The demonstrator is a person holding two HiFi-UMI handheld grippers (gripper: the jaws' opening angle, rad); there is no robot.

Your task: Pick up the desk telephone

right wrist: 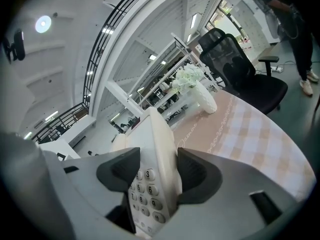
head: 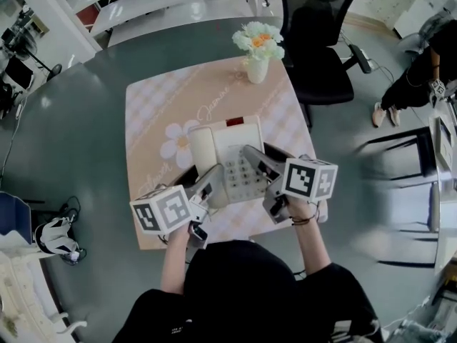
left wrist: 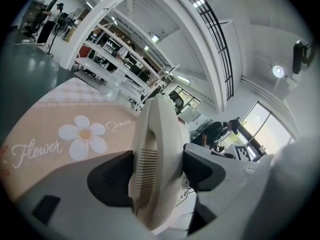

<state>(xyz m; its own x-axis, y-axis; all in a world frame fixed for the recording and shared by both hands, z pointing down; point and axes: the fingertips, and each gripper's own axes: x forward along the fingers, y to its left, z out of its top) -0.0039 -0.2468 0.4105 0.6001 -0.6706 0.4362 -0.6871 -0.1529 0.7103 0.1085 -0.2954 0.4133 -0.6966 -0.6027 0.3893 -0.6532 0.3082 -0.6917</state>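
Your left claw (head: 214, 184), lower left of centre in the head view, is clenched on the left flank of the desk telephone (head: 228, 145), on the side where the handset (head: 202, 147) lies. The telephone sits in the middle of the frame on the checked cloth (head: 150, 113) covering the surface (head: 146, 243). Its long axis runs from you up toward the vase (head: 257, 68). I can't tell whether it has left the cloth.

Your right claw (head: 260, 168) grips the right flank beside the keypad (head: 243, 174), so the 2 claws hold opposite sides at the near end. My judgement is that the far end may sag, so raise both evenly.

On the cloth, "Flower" and a script resembling "James" are legible. The keys 3, 6 and 9 can also be read.
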